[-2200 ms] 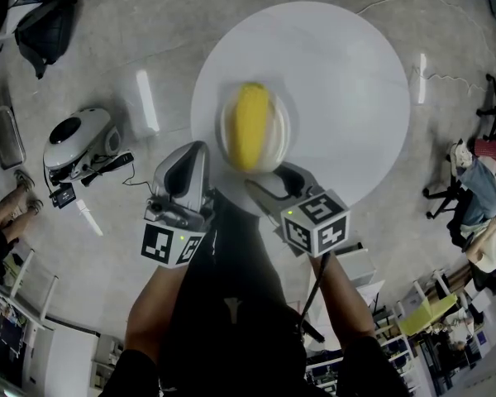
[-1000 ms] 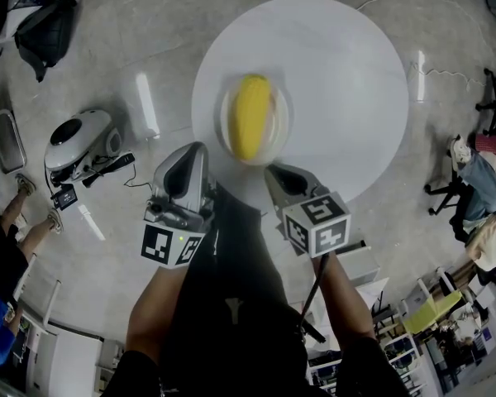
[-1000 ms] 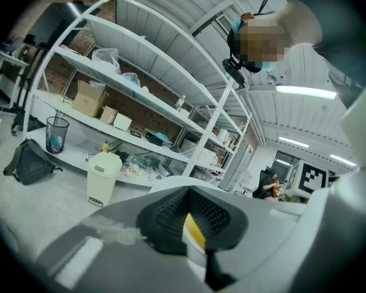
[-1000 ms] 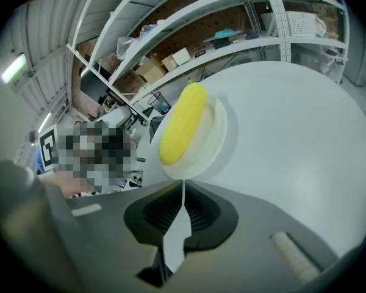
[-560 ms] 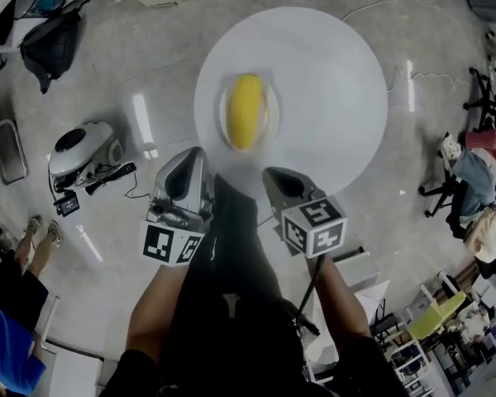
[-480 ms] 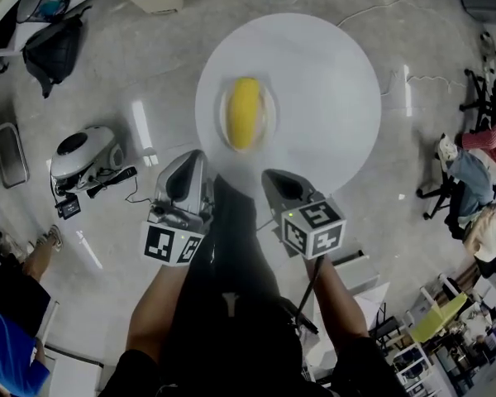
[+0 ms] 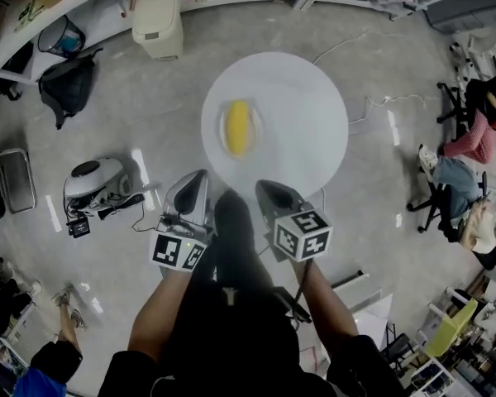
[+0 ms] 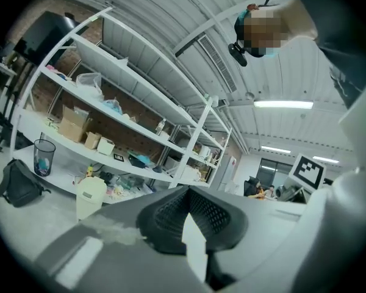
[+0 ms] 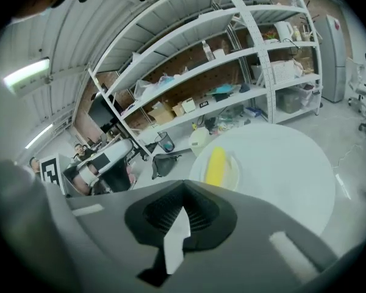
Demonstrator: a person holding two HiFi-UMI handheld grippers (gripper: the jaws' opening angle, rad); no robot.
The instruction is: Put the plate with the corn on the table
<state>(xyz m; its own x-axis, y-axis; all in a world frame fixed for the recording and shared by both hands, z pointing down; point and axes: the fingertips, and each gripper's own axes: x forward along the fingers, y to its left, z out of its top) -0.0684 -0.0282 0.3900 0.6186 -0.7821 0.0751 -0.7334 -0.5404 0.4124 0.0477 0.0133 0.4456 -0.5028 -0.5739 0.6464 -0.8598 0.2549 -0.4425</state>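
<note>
**Fig.** The plate (image 7: 257,132) bearing the corn (image 7: 238,127) stands on the round white worktop (image 7: 310,118), left of centre and well inside the rim; the task appears complete. The left tool (image 7: 192,190) and right tool (image 7: 274,193) are held apart from the plate, near the person's body. Each has its jaws closed together on nothing. Risks, as judged: the corn lies loose on a shallow plate. A knock to the worktop, or a tool swung across it, could roll the corn off or push the plate toward the near edge.

Lab workshop: cluttered metal shelving (image 9: 254,57), concrete floor (image 7: 107,114).
</note>
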